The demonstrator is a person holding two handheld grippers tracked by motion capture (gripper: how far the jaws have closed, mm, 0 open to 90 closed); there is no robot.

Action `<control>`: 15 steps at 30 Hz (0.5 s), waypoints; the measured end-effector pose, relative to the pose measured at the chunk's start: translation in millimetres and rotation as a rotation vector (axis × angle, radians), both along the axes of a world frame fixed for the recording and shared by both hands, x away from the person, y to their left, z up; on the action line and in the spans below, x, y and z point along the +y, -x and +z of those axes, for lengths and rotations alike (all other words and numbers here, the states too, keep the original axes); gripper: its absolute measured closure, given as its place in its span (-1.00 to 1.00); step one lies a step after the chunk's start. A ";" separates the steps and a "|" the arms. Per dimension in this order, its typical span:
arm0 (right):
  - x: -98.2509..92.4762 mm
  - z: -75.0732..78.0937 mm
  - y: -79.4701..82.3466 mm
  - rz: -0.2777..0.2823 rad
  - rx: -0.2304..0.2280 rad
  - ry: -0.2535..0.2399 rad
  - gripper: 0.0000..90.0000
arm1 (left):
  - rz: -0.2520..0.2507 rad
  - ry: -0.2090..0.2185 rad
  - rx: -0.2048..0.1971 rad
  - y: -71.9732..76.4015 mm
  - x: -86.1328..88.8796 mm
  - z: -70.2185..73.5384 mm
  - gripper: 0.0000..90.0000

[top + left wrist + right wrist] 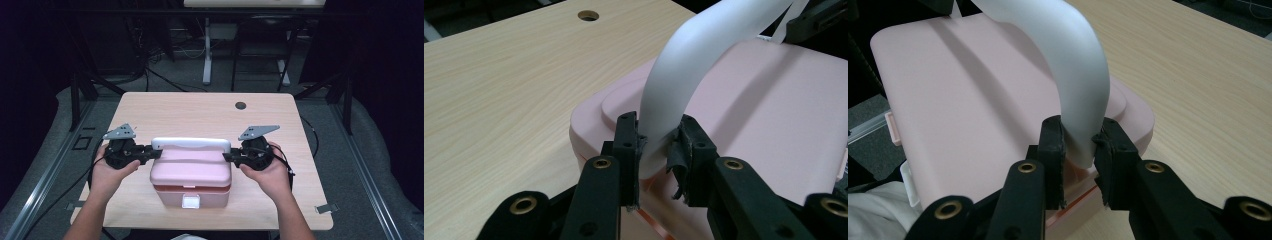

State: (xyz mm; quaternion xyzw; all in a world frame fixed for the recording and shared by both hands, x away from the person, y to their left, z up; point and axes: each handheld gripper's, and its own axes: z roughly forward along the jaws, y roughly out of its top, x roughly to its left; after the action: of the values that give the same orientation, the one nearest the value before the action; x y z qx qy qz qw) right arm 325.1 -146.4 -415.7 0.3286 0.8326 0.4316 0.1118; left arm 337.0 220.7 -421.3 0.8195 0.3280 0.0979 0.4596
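Observation:
A pink box [191, 175] with a lid and a white front latch [190, 201] stands on the wooden table [200, 115], near its front edge. A white carrying handle [191, 144] arches over the lid. My left gripper [156, 152] is shut on the handle's left end [659, 135], where it meets the box [764, 125]. My right gripper [227, 156] is shut on the handle's right end [1080, 140], by the box's [963, 110] right side. The pads [636, 150] [1060, 150] press the white plastic from both sides.
A round cable hole [240, 105] lies in the table's far right part. Bare tabletop lies behind and beside the box. Desk legs and cables [207, 60] stand on the dark floor beyond the table.

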 end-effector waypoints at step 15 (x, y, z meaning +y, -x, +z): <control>-0.5 2.6 -3.0 -0.001 -0.007 -0.003 0.64 | 0.007 0.016 0.005 -2.0 0.0 2.2 0.64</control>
State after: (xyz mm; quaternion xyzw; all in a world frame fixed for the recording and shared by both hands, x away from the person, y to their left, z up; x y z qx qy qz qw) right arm 328.1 -147.0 -413.1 0.3279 0.8314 0.4338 0.1145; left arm 339.0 220.7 -419.1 0.8149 0.3326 0.0948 0.4652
